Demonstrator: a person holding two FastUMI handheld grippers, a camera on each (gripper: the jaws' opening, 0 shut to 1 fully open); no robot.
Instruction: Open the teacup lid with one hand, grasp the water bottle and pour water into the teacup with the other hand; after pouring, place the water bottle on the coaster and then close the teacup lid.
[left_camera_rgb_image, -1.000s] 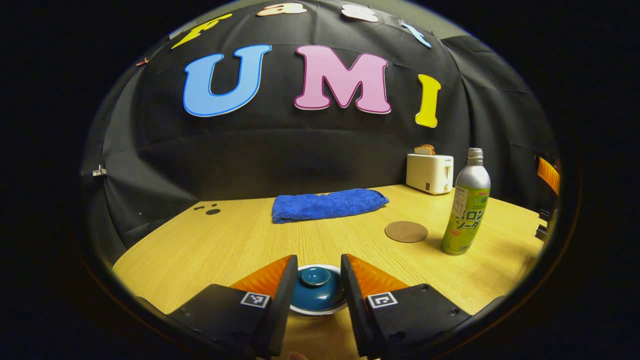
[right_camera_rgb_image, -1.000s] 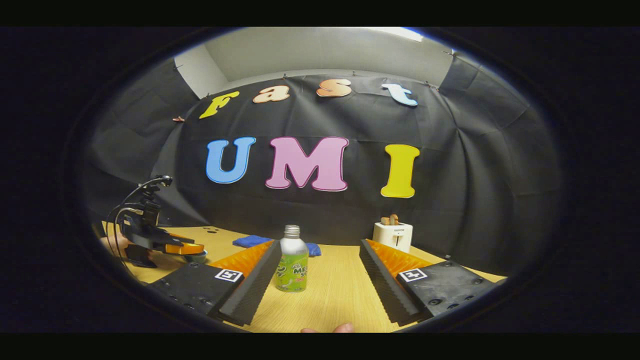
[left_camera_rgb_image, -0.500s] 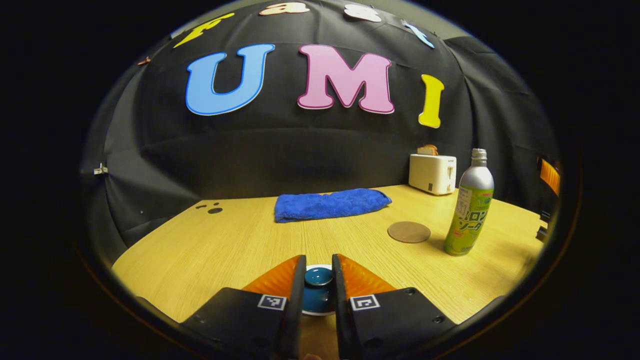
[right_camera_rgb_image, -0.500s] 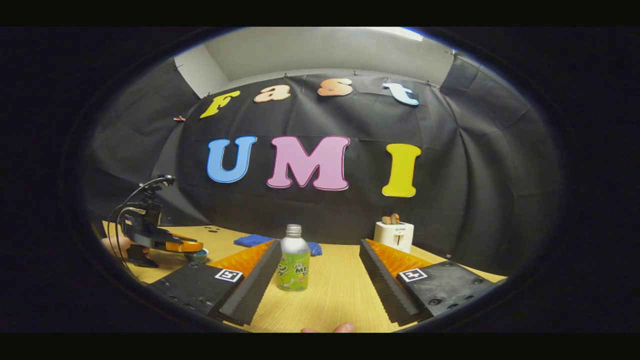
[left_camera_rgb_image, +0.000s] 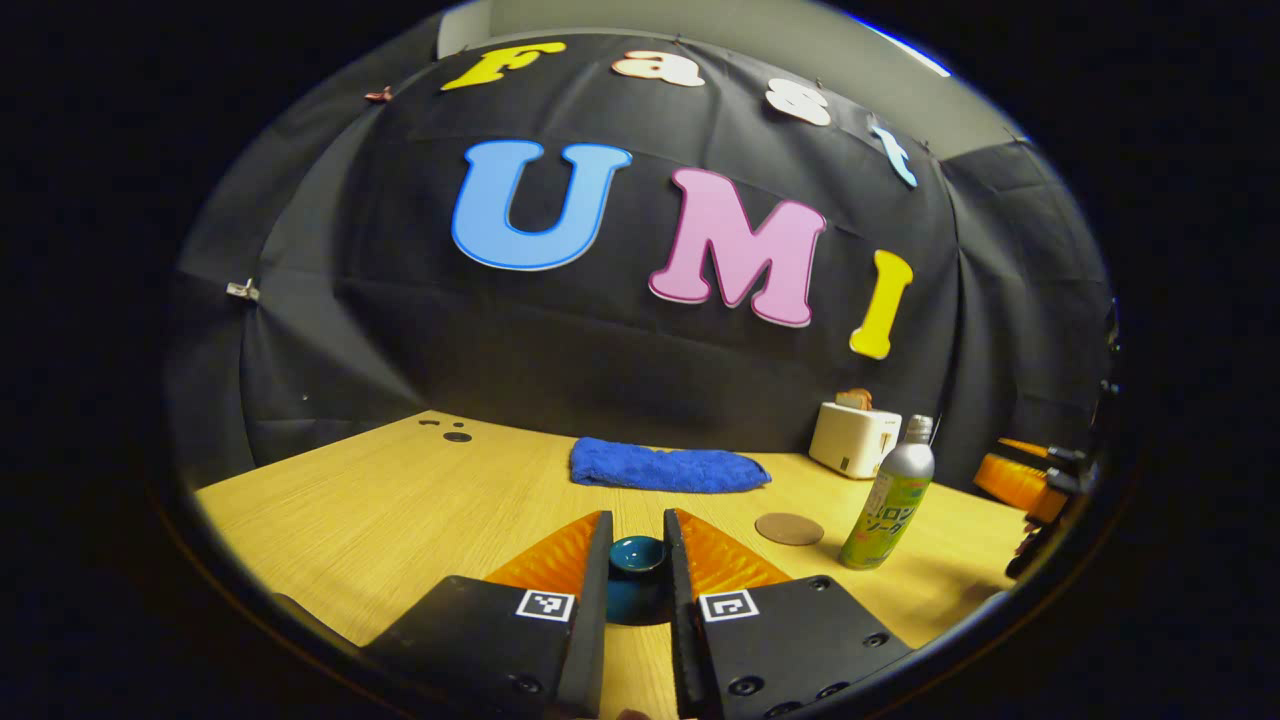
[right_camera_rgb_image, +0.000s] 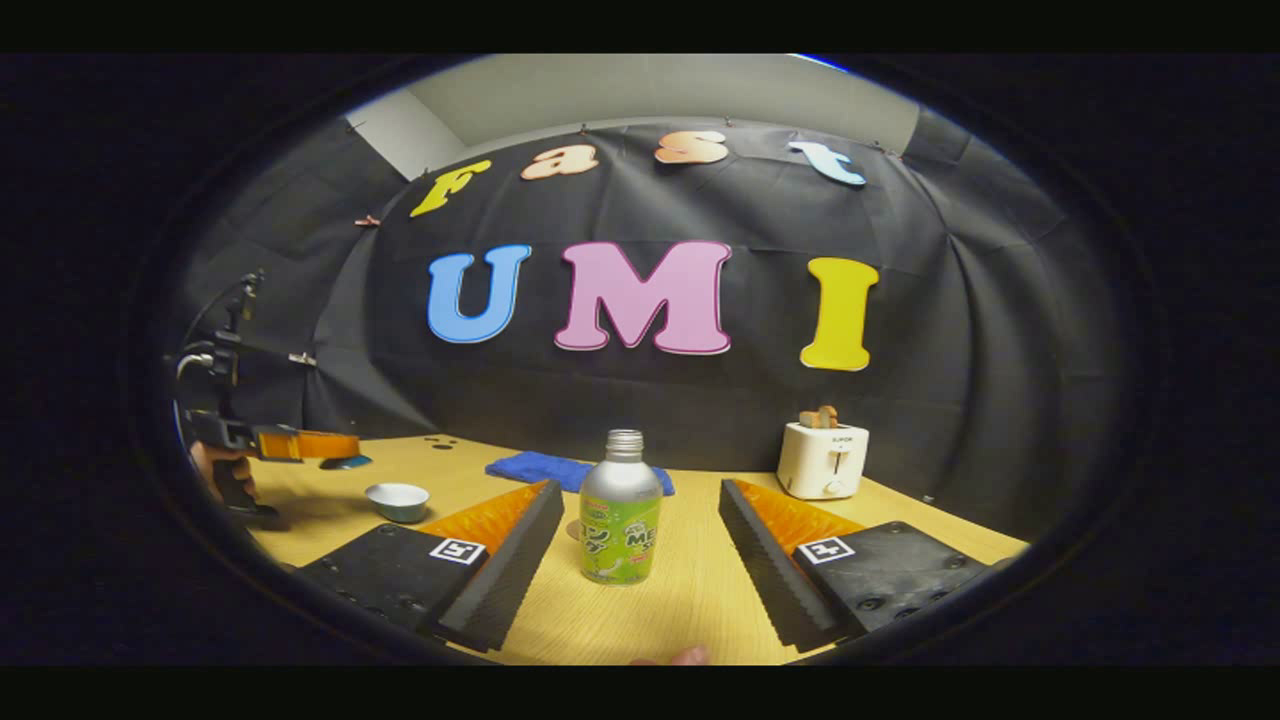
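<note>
Left gripper view has my left gripper (left_camera_rgb_image: 637, 560) with its jaws drawn narrow and pressed on the knob of the teal teacup lid (left_camera_rgb_image: 637, 556), which hangs above the wooden desk (left_camera_rgb_image: 400, 500), clear of the cup. At about two o'clock from the lid lies the round brown coaster (left_camera_rgb_image: 789, 529), and just beyond it, toward three o'clock, the green-and-silver water bottle (left_camera_rgb_image: 889, 502) stands upright. Behind them at one o'clock sits a white toaster (left_camera_rgb_image: 853, 440) with bread in its slot, and at twelve o'clock a folded blue towel (left_camera_rgb_image: 668, 467) lies near the booth wall.

Right gripper view has my right gripper (right_camera_rgb_image: 635, 535) with jaws spread wide, the water bottle (right_camera_rgb_image: 620, 520) standing between them without touching either side. At nine o'clock, well apart from the bottle, the uncovered teacup (right_camera_rgb_image: 397, 500) sits on the desk (right_camera_rgb_image: 680, 600), pale inside. Up at ten o'clock from the cup my left gripper (right_camera_rgb_image: 325, 452) hovers with the lid (right_camera_rgb_image: 345, 462) in its jaws. The towel (right_camera_rgb_image: 540, 468) lies behind the bottle at eleven o'clock, the toaster (right_camera_rgb_image: 822, 458) at one o'clock.
</note>
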